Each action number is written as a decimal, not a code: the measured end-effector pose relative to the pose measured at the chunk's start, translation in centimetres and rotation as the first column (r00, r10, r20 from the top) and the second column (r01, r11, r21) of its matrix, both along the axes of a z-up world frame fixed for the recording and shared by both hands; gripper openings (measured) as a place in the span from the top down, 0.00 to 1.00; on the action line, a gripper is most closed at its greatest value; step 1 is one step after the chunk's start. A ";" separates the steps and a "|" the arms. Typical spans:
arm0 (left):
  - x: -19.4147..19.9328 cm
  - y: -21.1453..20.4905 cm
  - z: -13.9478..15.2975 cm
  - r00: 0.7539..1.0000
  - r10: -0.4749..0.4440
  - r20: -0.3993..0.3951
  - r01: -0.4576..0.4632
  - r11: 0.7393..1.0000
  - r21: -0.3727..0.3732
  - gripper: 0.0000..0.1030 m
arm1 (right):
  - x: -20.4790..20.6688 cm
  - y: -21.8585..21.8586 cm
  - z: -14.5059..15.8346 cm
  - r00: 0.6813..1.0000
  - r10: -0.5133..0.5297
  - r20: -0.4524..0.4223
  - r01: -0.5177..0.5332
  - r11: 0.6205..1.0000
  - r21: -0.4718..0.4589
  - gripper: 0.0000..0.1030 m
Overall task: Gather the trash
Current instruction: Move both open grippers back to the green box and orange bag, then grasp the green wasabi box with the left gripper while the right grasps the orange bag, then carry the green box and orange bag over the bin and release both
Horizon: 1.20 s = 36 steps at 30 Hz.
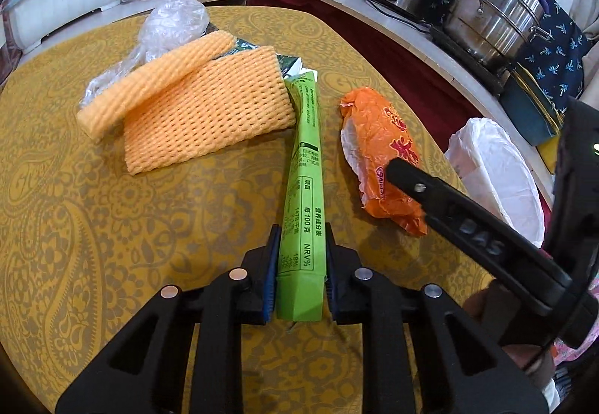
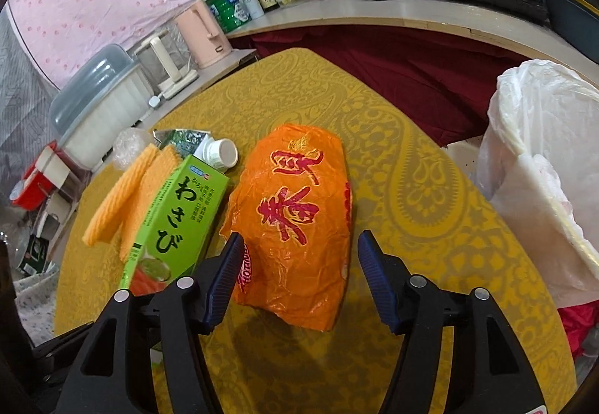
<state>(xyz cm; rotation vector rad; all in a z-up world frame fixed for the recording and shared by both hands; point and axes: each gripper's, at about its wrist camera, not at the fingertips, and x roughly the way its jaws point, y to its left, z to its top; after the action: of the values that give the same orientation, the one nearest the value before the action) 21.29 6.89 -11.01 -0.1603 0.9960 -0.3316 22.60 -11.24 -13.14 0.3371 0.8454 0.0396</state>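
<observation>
Left gripper (image 1: 302, 266) clamped on near end of green wasabi box (image 1: 305, 189); only the left view shows this grip. Right gripper (image 2: 301, 275) jaws wide, straddling near edge of orange wrapper (image 2: 299, 212). Only the right view shows the white bottle (image 2: 219, 154) beyond the box. Lined bin (image 2: 543, 167) right of it.

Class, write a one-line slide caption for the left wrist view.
Left gripper shut on the green wasabi box, right gripper over the orange wrapper.
</observation>
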 end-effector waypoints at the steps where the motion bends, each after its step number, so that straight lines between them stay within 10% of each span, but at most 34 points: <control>1: 0.0 0.1 -0.1 1.000 0.001 -0.003 -0.001 1.000 -0.005 0.81 | 0.1 0.3 -0.2 1.000 0.001 -0.004 -0.001 1.000 -0.007 0.41; 8: 0.0 0.5 -0.4 1.000 0.002 -0.014 -0.003 1.000 -0.024 0.80 | 0.7 1.4 -0.3 1.000 0.011 -0.008 -0.011 0.996 -0.084 0.41; 17: -0.7 0.1 0.6 1.000 0.001 0.006 -0.001 1.000 -0.020 0.81 | -0.3 2.2 0.1 0.999 0.044 0.002 -0.044 0.995 -0.093 0.79; 36: -5.3 -4.8 9.2 0.979 -0.077 0.191 0.084 0.996 -0.031 0.82 | -8.6 -5.6 10.5 0.961 -0.088 0.261 0.093 0.996 -0.010 0.80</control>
<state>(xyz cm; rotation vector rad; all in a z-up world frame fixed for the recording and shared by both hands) 15.98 2.06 -1.81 -0.1213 0.8093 -0.4323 14.00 -16.83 -2.64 0.3409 0.5681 -0.0106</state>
